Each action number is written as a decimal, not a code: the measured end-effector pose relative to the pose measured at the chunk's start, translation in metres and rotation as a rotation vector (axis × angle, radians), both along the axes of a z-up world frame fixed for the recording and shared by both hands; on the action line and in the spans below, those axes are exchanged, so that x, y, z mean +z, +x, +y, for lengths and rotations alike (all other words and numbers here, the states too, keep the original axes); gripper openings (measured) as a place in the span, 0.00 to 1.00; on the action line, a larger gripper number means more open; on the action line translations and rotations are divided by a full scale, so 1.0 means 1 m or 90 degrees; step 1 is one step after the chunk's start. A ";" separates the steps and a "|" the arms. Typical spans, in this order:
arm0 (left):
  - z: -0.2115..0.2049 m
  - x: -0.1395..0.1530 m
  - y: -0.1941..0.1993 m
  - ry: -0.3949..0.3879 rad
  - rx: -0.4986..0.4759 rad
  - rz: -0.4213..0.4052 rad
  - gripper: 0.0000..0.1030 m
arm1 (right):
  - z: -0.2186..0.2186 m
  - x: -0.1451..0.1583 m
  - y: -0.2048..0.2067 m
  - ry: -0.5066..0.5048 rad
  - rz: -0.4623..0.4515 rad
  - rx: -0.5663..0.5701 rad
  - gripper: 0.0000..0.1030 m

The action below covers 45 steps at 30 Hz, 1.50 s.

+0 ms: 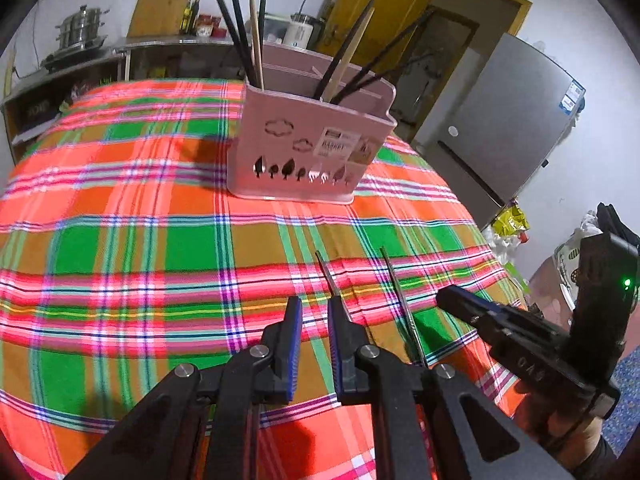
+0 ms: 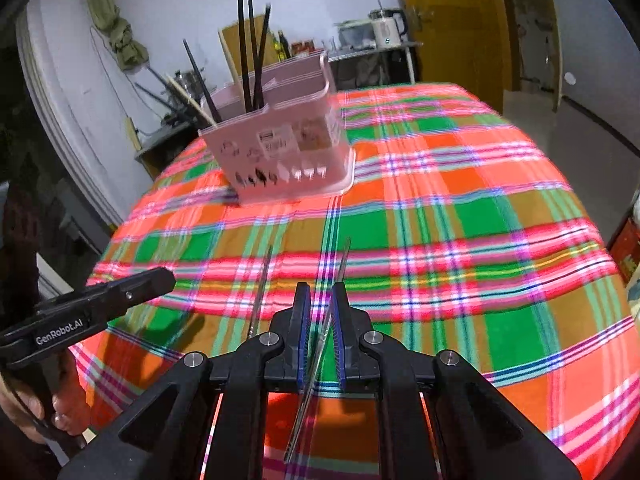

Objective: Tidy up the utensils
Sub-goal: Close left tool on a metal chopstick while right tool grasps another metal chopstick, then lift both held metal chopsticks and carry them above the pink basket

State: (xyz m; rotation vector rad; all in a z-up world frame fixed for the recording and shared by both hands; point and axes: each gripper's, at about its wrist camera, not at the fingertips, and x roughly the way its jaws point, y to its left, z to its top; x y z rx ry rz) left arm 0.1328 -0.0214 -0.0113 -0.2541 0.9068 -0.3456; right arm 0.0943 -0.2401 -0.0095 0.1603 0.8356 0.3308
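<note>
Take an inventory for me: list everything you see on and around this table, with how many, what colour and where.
tablecloth: one, orange, green and pink plaid, covers the table
utensil holder: one, pink, standing mid-table
chopsticks in holder: about eight, mostly black, two pale wood, standing up
metal chopsticks: two, silver, at the near edge; one runs between the right gripper's fingers, one beside a left gripper finger
fridge: one, grey, beyond the table
steamer pot: one, steel, on the back counter
kettle: one, white, back counter
left gripper: black with blue pads, fingers close together
right gripper: the same
</note>
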 end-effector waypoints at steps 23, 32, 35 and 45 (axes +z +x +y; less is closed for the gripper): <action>-0.051 -0.040 0.044 0.057 -0.018 0.050 0.08 | -0.012 -0.035 0.011 -0.028 0.074 -0.022 0.07; -0.010 -0.038 0.034 0.068 0.016 0.053 0.05 | -0.015 -0.033 0.006 -0.033 0.078 -0.016 0.07; -0.002 -0.039 0.036 0.056 0.014 0.064 0.05 | -0.011 -0.032 0.011 -0.045 0.077 -0.004 0.08; -0.009 -0.037 0.059 0.081 -0.022 0.078 0.05 | -0.003 -0.033 0.043 -0.066 0.090 0.002 0.09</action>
